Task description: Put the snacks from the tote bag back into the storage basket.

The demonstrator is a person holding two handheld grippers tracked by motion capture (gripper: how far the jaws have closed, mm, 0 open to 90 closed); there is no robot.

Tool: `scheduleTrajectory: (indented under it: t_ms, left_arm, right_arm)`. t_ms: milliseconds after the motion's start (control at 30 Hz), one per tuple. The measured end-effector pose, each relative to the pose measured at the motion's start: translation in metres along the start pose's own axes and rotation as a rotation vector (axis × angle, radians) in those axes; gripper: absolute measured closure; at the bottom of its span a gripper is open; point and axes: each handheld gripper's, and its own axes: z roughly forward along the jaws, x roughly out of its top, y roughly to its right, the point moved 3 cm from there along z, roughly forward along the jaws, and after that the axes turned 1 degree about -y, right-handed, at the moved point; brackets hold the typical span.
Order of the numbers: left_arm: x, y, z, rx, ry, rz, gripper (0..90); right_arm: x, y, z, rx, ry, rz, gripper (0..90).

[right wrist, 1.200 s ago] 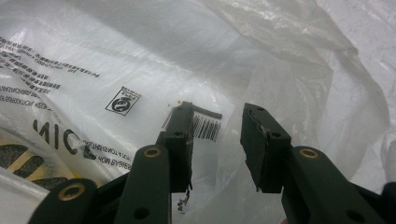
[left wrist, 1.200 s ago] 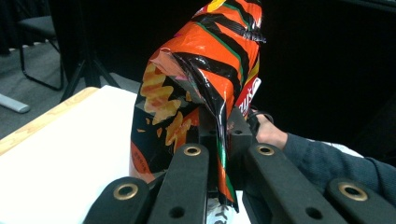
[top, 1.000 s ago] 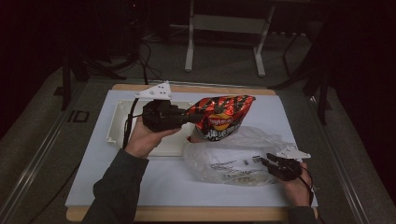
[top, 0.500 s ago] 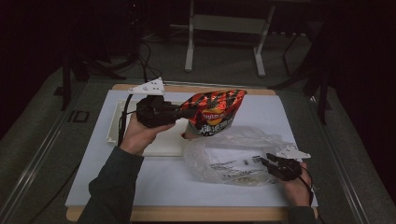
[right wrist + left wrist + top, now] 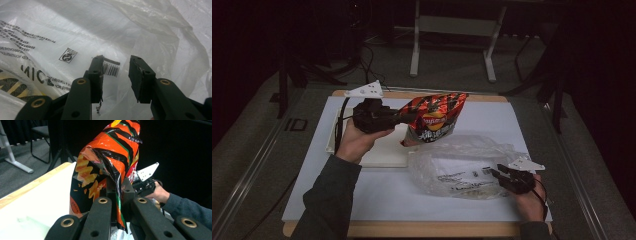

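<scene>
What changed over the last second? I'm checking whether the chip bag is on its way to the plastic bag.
The left hand-held gripper, shut on the chip bag, lifted it a little and swung it level, its free end now pointing right. The right hand-held gripper stayed at the plastic bag, jaws apart, and the tray did not move.

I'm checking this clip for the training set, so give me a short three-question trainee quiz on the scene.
1. True or false: the left gripper is shut on the chip bag.
2. Where is the right gripper? A) at the clear plastic bag B) on the white tray C) off the table
3. Fill in: the chip bag is held ____ the table.

Key: 1 true. 2 A, with its jaws apart. 3 above.
</scene>
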Motion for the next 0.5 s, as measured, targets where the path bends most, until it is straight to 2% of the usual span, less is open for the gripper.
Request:
scheduleTrajectory:
  t_ms: [500]
  left_arm:
    - [-0.0026,-0.0102,-0.0106,0.031,0.004,-0.019,89.1]
  right_arm:
    - [0.0005,-0.002,0.0002,0.007,0.006,-0.004,64.0]
